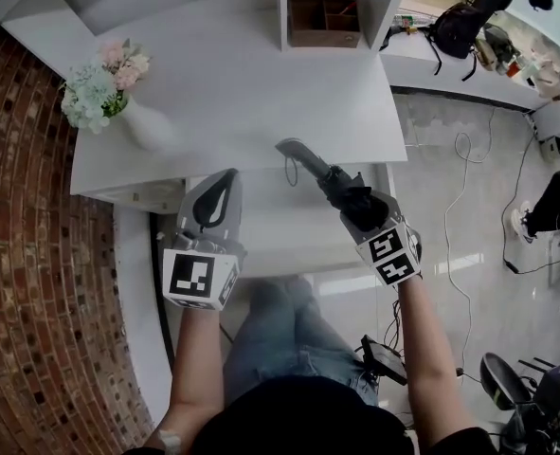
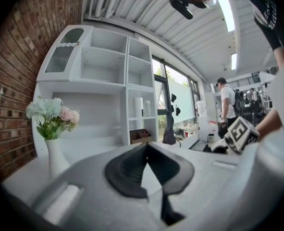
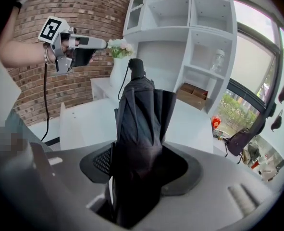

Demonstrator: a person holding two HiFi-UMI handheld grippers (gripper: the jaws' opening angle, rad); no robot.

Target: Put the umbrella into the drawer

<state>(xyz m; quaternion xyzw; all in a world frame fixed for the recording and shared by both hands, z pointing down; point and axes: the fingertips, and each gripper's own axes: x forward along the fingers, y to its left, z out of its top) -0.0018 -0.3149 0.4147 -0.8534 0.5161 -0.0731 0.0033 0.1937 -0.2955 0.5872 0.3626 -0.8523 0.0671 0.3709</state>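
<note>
A folded black umbrella [image 1: 310, 162] [image 3: 142, 114] is held in my right gripper [image 1: 351, 197] [image 3: 137, 162], which is shut on its fabric body. Its handle points away, over the front edge of the white desk [image 1: 251, 93], and a thin strap loop hangs from the handle. Below that edge a white drawer [image 1: 270, 240] stands pulled out toward me. My left gripper [image 1: 227, 176] [image 2: 145, 147] hovers over the drawer's left side, shut, with its tips touching and nothing held. Its marker cube and body [image 3: 74, 42] show in the right gripper view.
A white vase of pink and pale flowers [image 1: 109, 88] [image 2: 53, 124] stands at the desk's left. White shelves with a brown box [image 1: 324, 17] rise at the back. A brick wall [image 1: 24, 207] runs along the left. Cables and a chair [image 1: 516, 382] lie on the floor at right.
</note>
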